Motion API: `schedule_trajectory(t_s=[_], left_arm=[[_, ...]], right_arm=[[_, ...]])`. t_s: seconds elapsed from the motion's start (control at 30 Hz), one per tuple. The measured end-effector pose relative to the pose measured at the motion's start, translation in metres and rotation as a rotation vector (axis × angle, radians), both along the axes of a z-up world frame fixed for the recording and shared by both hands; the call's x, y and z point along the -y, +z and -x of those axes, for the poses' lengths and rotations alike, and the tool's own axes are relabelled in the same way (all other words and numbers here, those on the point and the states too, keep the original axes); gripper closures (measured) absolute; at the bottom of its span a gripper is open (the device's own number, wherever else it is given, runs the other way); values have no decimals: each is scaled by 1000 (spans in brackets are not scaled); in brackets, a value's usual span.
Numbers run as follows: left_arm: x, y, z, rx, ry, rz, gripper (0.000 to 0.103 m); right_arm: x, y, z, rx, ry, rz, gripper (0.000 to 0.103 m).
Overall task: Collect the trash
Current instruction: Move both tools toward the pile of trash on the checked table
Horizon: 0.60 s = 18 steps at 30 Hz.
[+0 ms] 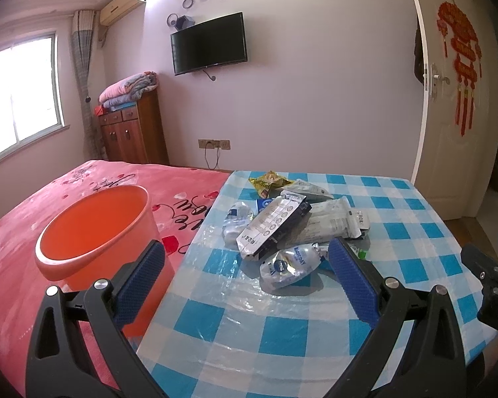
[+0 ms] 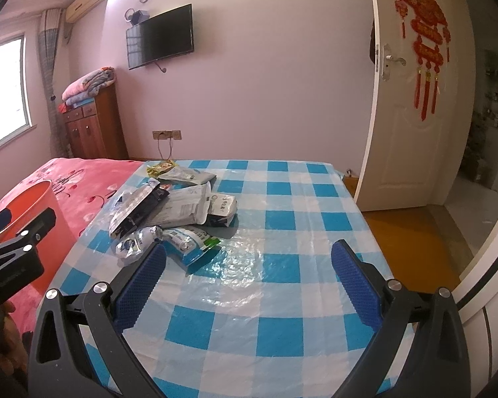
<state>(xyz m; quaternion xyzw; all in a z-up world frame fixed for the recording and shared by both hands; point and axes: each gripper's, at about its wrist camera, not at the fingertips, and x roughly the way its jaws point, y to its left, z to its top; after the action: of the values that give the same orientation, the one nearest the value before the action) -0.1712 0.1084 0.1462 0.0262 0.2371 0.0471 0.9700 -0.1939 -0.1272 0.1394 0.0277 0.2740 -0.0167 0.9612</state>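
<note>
Trash: a loose heap of wrappers (image 1: 292, 222) lies near the table's left edge, toward its far side, on the checked plastic cloth (image 1: 235, 325). The orange bin (image 1: 96, 232) stands just beside that edge, on the pink bedspread (image 1: 13, 232). Left gripper (image 1: 245, 282) and right gripper (image 2: 249, 278) both hang spread wide, empty, short of the heap. Risk: crinkled foil packets overlap, so a pinch may drag neighbours off the edge or snag the cloth.

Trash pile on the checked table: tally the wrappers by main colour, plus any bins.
Silver or white wrappers: 5 or more, overlapping, exact count unclear
Black-and-silver wrappers: 1
Yellow-green wrappers: 1
Orange bins: 1
Total: at least 8
</note>
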Motion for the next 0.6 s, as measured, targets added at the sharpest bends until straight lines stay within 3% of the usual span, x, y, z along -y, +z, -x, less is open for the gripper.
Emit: schedule_trajectory(t_s=[0.6], left_arm=[[2,-10,-8,-32,8,-19,4]], right_arm=[[-8,-7,-4,2,55,14,5]])
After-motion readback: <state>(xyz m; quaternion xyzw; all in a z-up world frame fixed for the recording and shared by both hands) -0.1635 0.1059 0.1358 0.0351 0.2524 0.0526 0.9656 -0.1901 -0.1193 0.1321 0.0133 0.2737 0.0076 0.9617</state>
